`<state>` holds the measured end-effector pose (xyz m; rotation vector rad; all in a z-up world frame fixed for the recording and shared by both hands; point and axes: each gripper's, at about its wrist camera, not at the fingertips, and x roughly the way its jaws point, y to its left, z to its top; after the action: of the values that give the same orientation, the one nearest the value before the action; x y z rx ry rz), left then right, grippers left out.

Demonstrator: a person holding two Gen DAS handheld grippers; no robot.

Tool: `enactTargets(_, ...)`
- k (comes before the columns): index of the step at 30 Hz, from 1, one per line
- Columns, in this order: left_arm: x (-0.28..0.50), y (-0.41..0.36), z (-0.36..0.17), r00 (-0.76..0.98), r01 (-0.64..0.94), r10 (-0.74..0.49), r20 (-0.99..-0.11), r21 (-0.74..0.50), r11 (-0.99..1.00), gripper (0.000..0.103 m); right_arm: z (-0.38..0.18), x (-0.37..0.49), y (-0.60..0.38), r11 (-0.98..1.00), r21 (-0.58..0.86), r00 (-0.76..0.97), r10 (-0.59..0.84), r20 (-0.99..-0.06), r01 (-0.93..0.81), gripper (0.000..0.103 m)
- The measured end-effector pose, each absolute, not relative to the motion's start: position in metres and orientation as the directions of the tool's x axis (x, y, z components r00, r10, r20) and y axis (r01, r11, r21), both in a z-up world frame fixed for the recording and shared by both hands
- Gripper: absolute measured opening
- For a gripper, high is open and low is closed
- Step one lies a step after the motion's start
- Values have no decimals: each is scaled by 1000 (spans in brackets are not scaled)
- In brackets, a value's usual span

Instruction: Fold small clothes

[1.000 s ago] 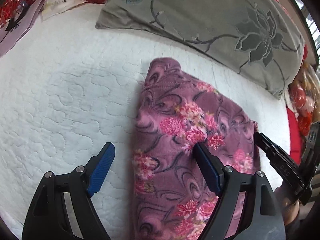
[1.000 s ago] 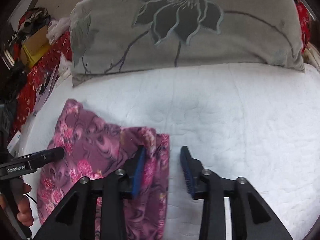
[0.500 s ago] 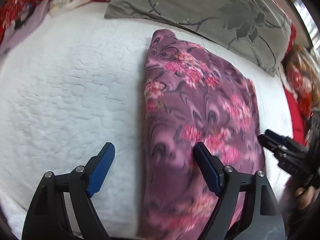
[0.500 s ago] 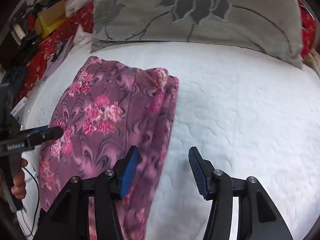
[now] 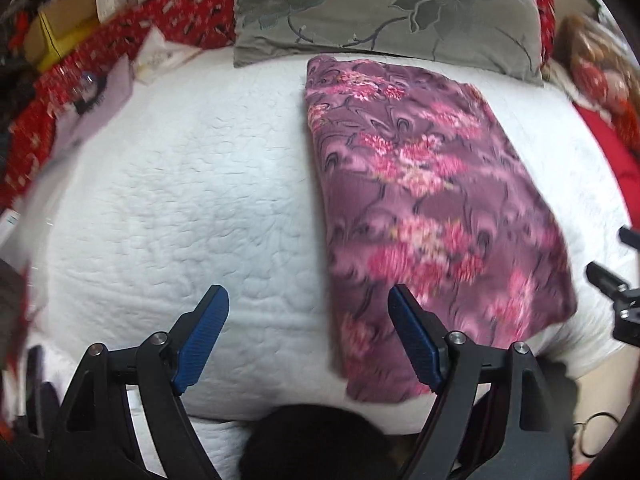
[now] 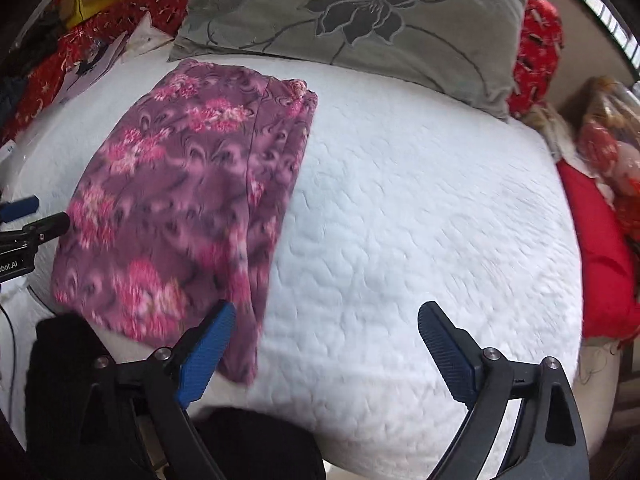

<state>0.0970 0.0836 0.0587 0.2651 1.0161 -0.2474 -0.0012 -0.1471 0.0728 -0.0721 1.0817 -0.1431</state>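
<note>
**Both grippers clear of the folded garment**

The left gripper [image 5: 308, 332] hangs with its blue pads spread wide and nothing between them; one finger sits over the near edge of the purple floral garment [image 5: 432, 200] without pressing on it. The right gripper [image 6: 326, 344] is opening its jaws, wide already, and they hold nothing either; its inner finger hovers by the garment's near corner.

The garment lies flat and folded on the white quilt [image 6: 420, 220], a long strip running from the quilt's near edge up to the grey flowered pillow [image 6: 360, 12], which its far end almost touches. Beyond the pillow, a red patterned cloth [image 5: 188, 12] shows, with papers [image 5: 100, 104] lying on the quilt's far corner beside it.
</note>
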Motion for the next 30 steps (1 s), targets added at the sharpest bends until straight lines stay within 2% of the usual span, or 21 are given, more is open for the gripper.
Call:
enactTargets(8,70,94,66,570,305,-32,-821,175,936,82,84,-39,-134,980,-165,536,-198,-821,110,94)
enactTargets(20,47,89,66,561,331,-57,-826,161,930,82,98,-59,-117,976,-194,589,-214,-779,98,95)
enactTargets(30,32,79,72,565,376,-111,-818,136,916,82,105,-69,-116,987,-137,625,-162,-764,88,95)
